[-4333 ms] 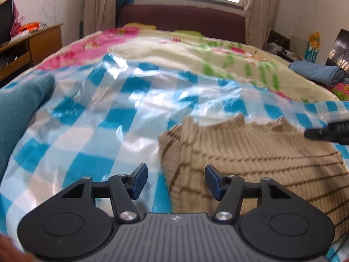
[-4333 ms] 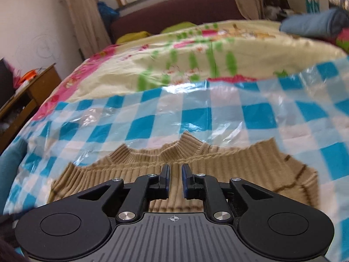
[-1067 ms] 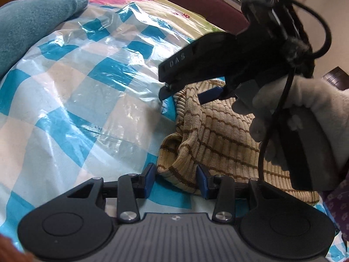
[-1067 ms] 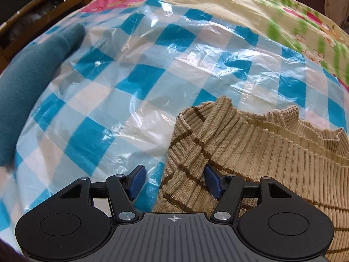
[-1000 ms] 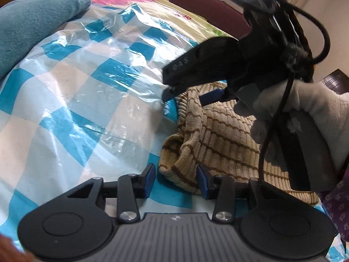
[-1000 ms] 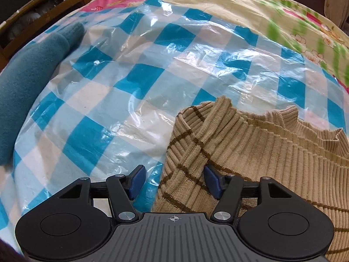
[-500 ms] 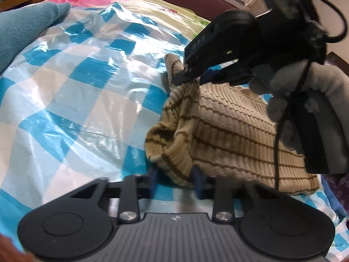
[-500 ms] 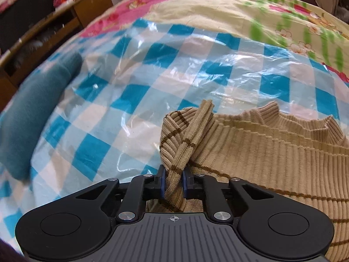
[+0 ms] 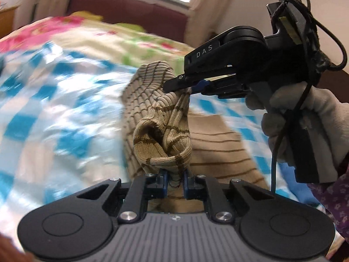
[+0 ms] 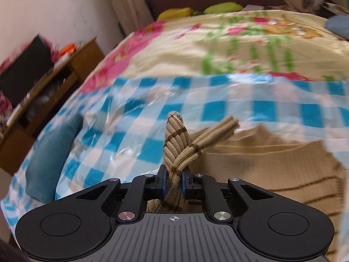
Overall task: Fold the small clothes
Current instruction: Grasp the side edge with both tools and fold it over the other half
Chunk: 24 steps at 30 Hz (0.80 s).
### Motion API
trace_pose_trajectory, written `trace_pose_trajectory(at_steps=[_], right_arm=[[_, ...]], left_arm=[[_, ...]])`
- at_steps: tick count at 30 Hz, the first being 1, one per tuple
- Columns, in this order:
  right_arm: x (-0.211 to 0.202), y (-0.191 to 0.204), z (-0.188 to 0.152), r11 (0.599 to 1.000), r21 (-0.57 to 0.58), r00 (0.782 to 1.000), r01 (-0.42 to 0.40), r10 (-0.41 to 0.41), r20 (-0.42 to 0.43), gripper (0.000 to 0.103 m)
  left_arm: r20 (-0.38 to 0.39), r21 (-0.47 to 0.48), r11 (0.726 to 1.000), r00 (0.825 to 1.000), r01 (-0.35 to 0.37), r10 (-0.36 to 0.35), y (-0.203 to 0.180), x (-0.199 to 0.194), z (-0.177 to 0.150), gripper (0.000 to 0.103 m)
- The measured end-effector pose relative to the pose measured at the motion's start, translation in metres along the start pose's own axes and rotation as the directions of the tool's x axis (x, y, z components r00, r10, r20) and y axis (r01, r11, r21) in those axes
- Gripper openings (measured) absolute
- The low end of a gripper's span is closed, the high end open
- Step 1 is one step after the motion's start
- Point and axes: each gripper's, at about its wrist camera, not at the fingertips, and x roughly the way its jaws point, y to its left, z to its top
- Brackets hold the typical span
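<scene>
A tan ribbed sweater with brown stripes (image 9: 165, 131) lies on a blue-and-white checked plastic sheet (image 9: 54, 109), its left edge lifted off the sheet. My left gripper (image 9: 175, 178) is shut on the near part of that raised edge. My right gripper (image 9: 192, 86), held by a gloved hand (image 9: 305, 113), is shut on the far part, higher up. In the right wrist view the pinched fold of the sweater (image 10: 176, 148) stands up between the right gripper's (image 10: 173, 181) blue pads, and the rest of the sweater lies flat to the right.
The checked sheet (image 10: 218, 109) covers the near part of a bed with a floral bedspread (image 10: 240, 39). A teal cloth (image 10: 50, 155) lies at the sheet's left edge. A wooden desk (image 10: 65, 76) stands left of the bed. A blue folded garment (image 10: 338, 26) lies far right.
Both grippers have shut on the sweater's left edge and lifted it off the sheet, carrying it up and to the right over the sweater's body.
</scene>
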Motion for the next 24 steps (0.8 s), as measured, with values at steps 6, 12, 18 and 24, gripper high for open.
trace_pose_trajectory(at_steps=[6, 12, 18, 24], right_arm=[[-0.042, -0.074, -0.005, 0.992, 0.121, 0.997, 0.024, -0.032, 0.065, 0.011], [-0.042, -0.141, -0.024, 0.968, 0.245, 0.995, 0.063, -0.079, 0.057, 0.011], [-0.044, -0.175, -0.037, 0.952, 0.301, 0.995, 0.05, -0.074, 0.069, 0.011], [-0.048, -0.188, -0.039, 0.959, 0.279, 0.994, 0.057, -0.079, 0.069, 0.012]], left_arm=[[-0.039, 0.103, 0.99, 0.995, 0.094, -0.09, -0.057, 0.033, 0.005, 0.018], [-0.103, 0.177, 0.974, 0.987, 0.138, -0.121, -0.103, 0.073, -0.003, 0.018], [-0.138, 0.21, 0.967, 0.984, 0.141, -0.113, -0.124, 0.1, -0.009, 0.018], [-0.156, 0.232, 0.963, 0.983, 0.136, -0.101, -0.14, 0.115, -0.011, 0.02]])
